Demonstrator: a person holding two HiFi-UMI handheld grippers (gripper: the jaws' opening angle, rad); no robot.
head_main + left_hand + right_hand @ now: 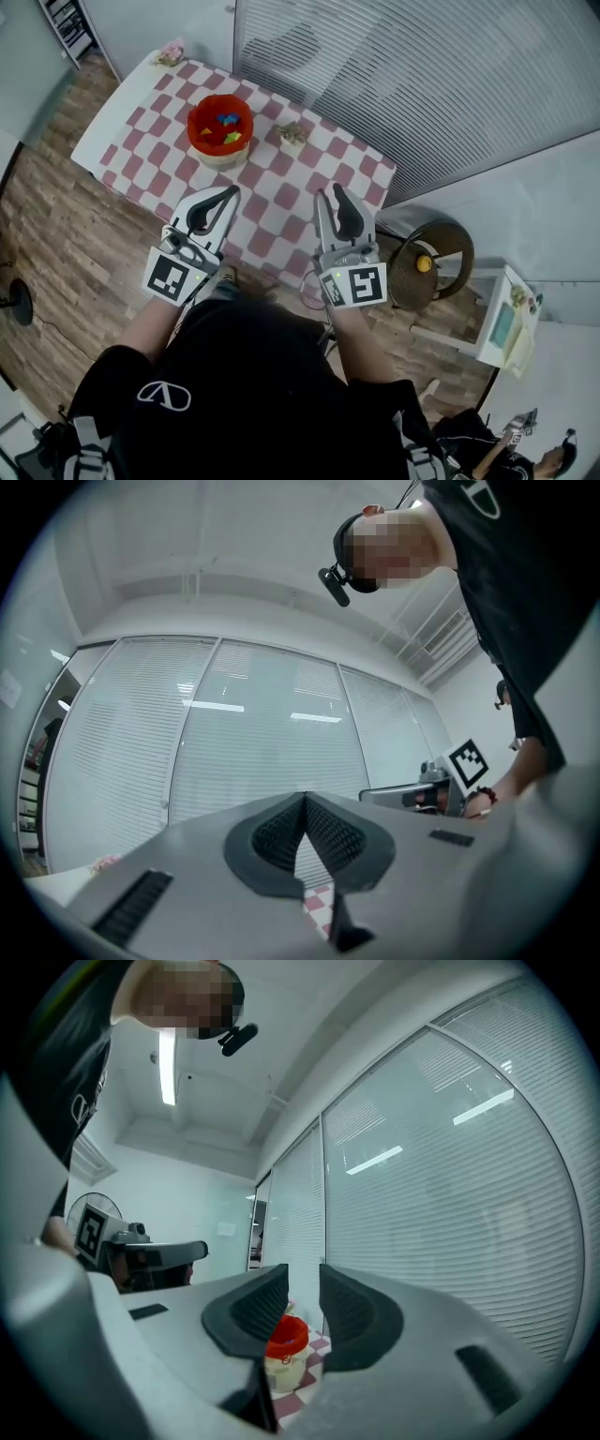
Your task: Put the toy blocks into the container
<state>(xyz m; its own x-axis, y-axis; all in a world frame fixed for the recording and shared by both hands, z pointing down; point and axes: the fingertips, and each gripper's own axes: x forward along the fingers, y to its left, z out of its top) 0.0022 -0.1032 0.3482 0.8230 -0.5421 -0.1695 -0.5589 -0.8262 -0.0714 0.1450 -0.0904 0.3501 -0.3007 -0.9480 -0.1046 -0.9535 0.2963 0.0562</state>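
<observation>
A red-rimmed container [219,127] stands on the far left part of the checkered table [281,202], with several coloured toy blocks [226,119] lying inside it. Both grippers hang above the table's near edge, well short of the container. My left gripper [230,193] has its jaws closed tip to tip, with nothing between its pads [281,832]. My right gripper [331,192] holds its jaws a narrow gap apart and empty. Through that gap in the right gripper view I see the container [286,1337]; the gripper [303,1277] points towards it.
A small tan object [292,133] lies right of the container, and a pink one [171,52] sits at the table's far corner. A round wicker stool with a yellow ball [425,263] and a white cabinet [502,323] stand to the right. Slatted blinds [422,84] back the table.
</observation>
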